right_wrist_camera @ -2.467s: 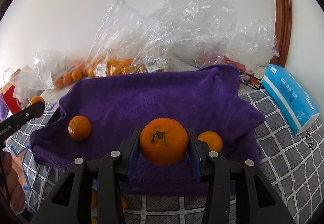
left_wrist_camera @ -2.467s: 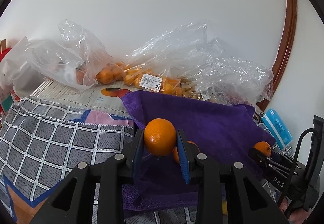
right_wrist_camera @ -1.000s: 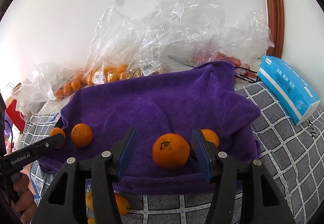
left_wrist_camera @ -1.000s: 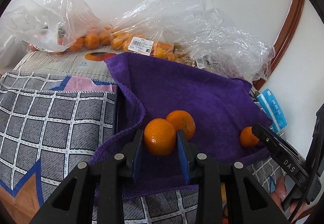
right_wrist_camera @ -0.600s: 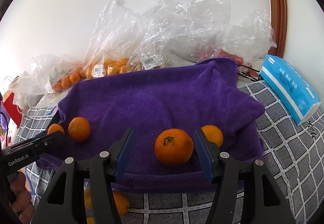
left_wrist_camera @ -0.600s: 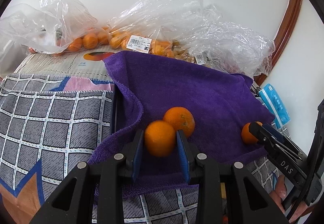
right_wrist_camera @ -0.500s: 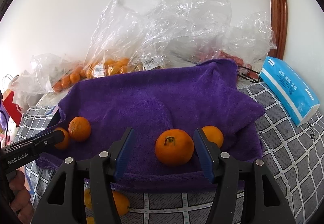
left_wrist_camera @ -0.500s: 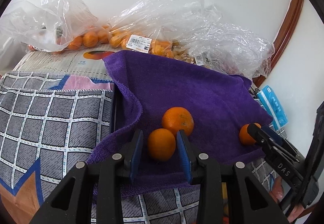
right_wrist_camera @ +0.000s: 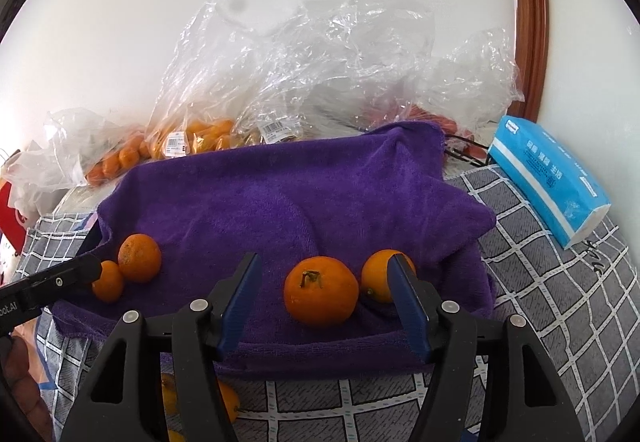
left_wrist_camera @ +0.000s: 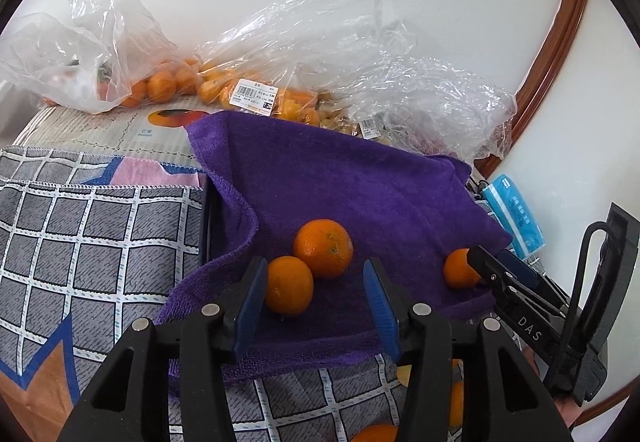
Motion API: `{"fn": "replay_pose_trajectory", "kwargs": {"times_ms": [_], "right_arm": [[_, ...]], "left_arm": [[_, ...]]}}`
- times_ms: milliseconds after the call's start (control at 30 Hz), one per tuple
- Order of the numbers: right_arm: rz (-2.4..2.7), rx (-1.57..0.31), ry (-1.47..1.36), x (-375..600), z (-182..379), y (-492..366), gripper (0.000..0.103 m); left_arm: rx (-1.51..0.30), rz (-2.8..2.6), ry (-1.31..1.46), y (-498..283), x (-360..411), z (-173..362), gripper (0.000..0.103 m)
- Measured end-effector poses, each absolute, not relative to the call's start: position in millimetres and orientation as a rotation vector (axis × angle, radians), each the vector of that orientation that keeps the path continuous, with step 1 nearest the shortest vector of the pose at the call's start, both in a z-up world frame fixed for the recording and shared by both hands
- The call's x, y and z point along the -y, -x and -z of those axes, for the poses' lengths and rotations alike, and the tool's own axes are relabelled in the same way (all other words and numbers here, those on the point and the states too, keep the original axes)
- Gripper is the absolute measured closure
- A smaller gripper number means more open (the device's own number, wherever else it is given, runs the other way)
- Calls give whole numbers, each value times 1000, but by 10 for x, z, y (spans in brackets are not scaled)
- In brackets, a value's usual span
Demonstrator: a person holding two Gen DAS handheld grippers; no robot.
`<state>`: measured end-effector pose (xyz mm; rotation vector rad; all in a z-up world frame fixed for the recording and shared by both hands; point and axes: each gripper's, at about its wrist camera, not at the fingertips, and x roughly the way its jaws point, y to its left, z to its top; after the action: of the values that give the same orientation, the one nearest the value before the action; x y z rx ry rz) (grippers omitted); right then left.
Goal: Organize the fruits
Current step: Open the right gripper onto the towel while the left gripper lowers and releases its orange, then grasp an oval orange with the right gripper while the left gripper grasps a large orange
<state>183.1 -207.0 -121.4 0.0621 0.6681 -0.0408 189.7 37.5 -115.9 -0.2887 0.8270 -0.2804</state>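
Now my left gripper has its blue fingers spread wide, gripping nothing; a small orange lies on the purple towel beside the left finger, touching a bigger orange just behind it. My right gripper is likewise spread apart, and a stemmed orange sits loose between its fingers on the towel's near edge, with another orange partly hidden by the right finger. Bagged oranges crowd behind the towel, and a blue tissue pack lies off its right side.
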Motion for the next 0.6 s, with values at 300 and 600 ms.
{"fn": "replay_pose_trajectory", "kwargs": {"times_ms": [300, 600], "right_arm": [[37, -672, -66, 2066, 1024, -1592, 38], [-24, -748, -111, 2077, 1089, -1282, 38]], "left_arm": [[-785, 280, 314, -1866, -428, 1109, 55], [-715, 282, 303, -1747, -416, 998, 40]]}}
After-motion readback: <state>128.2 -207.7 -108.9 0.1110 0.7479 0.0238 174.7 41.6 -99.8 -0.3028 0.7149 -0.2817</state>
